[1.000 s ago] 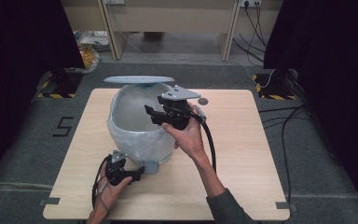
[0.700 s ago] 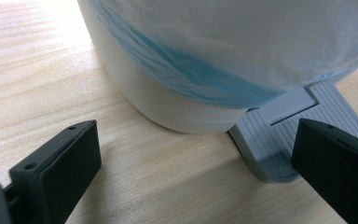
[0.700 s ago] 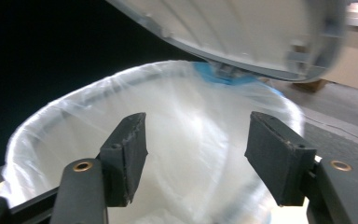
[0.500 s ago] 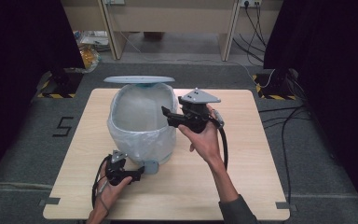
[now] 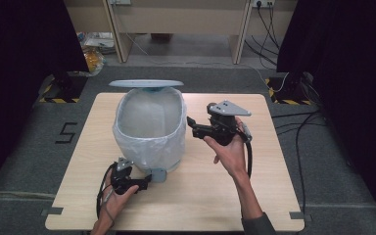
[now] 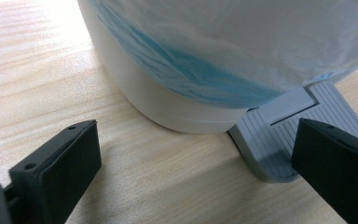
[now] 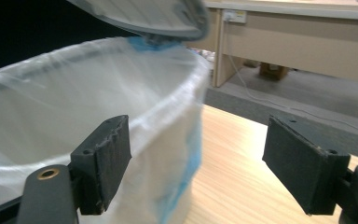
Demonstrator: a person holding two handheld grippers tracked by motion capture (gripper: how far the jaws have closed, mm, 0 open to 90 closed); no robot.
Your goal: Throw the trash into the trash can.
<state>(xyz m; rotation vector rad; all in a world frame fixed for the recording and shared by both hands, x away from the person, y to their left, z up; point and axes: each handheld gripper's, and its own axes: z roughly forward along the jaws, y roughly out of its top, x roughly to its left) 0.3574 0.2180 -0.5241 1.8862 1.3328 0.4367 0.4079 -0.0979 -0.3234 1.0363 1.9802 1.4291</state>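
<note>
Jaws of the right gripper (image 5: pixel 192 123), just opened and empty, stand spread right of the lined pedal bin (image 5: pixel 149 128) at mid-table, lid (image 5: pixel 146 83) raised, while the left gripper (image 5: pixel 144 182), also spread, rests one jaw on the grey pedal (image 6: pixel 303 126) at the bin's near foot, on a pale wooden table (image 5: pixel 274 196) over grey carpet.

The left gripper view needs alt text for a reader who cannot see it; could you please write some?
The left gripper, jaws open, points at the base of a white pedal bin on a wooden table. One jaw rests over the bin's grey foot pedal. A translucent liner drapes down the bin's side.
</note>
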